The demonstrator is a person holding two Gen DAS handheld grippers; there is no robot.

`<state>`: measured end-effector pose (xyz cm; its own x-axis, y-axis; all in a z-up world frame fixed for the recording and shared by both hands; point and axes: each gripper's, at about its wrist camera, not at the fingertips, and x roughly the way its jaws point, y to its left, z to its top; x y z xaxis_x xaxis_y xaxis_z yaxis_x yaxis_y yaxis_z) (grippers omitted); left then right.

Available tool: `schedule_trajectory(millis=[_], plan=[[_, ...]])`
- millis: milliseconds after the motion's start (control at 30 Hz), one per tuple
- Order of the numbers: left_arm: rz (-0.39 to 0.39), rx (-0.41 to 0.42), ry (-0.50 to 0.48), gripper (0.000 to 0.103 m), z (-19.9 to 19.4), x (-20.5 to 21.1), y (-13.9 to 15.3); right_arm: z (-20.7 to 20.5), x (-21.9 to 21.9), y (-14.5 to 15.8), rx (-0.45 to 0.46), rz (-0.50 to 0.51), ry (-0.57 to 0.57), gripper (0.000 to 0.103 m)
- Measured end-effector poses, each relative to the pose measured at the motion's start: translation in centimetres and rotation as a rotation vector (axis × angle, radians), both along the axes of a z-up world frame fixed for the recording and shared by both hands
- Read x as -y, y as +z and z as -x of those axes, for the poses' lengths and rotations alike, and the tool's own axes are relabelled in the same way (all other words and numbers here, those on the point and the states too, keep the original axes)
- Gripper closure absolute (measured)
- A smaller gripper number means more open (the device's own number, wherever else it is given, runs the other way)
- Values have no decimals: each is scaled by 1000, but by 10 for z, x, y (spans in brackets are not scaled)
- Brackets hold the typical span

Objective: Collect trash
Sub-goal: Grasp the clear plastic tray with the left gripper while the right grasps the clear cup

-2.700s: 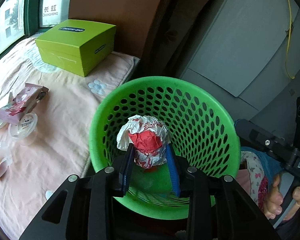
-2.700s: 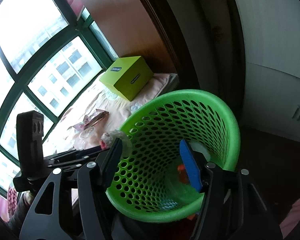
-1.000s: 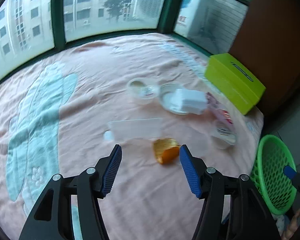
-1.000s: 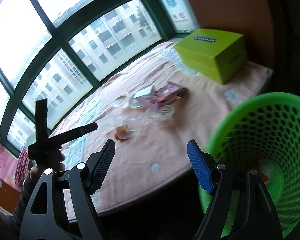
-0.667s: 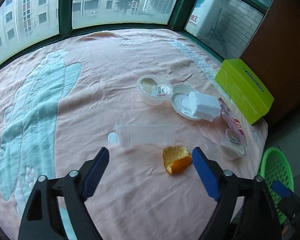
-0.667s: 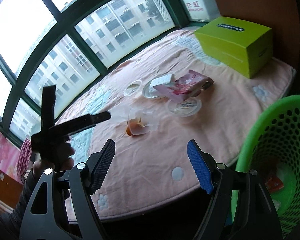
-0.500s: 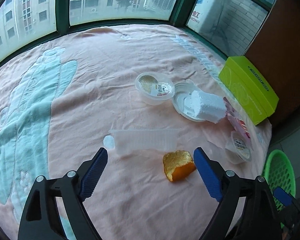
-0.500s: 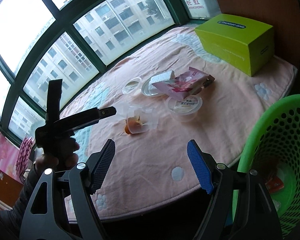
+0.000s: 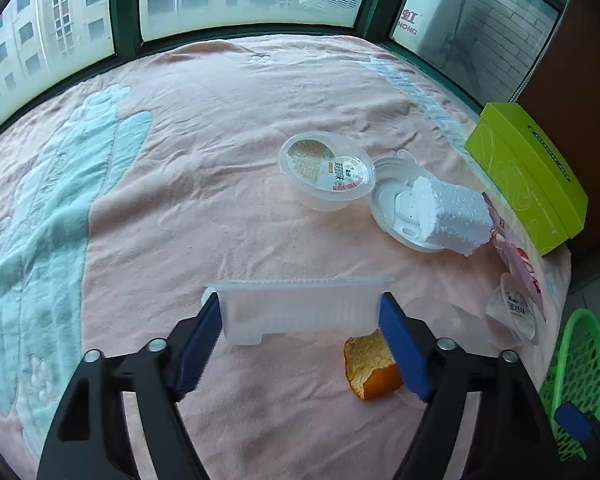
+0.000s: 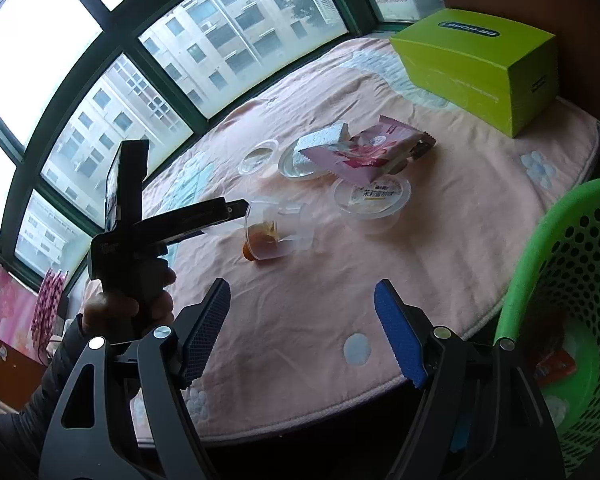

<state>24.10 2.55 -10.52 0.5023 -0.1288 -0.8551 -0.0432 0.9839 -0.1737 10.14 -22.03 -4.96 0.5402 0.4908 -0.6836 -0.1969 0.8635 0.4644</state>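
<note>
A clear plastic tray [image 9: 300, 312] lies on the pink blanket [image 9: 220, 160], and my left gripper [image 9: 300, 332] straddles it. The jaws are closing, and the blue pads [image 9: 202, 344] touch the tray's two short ends. Just right of the tray lies an orange cake piece [image 9: 370, 368] inside a tipped clear cup [image 10: 278, 232]. My right gripper [image 10: 302, 332] hangs open and empty over the blanket's near edge, beside the green basket [image 10: 560, 280]. From the right wrist view, a hand holds the left gripper [image 10: 236, 210] at the left.
A labelled round tub [image 9: 326, 170], a white lid with a foam block [image 9: 448, 216], a pink wrapper [image 10: 364, 152] and a small sealed cup [image 10: 372, 198] sit further back. A green box [image 9: 528, 184] stands at the far right. Windows ring the bed.
My left gripper has left the basket, swung over the bed and dropped onto the clear tray, its jaws widening and then coming in on it. The right gripper turned from the basket toward the bed.
</note>
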Motion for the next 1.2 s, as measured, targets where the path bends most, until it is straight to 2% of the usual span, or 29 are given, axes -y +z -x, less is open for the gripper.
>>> schedule_trajectory(millis=[367,700,1000,1067,1200], plan=[[37,58,44,30,14,-27,19,-18,-29,-1,17,-3,51,29],[53,81,69,30,33,-53,32,-54,-57,-21,-9,7,63,31],[55,76,83,30,41,-67,31,-80,-70,-39,-40,26,43,37],[59,71,83,30,41,-67,30,-83,-69,-40,-46,21,37,44],[65,69,83,30,43,-65,28,-85,-67,-44,-57,24,20,46]])
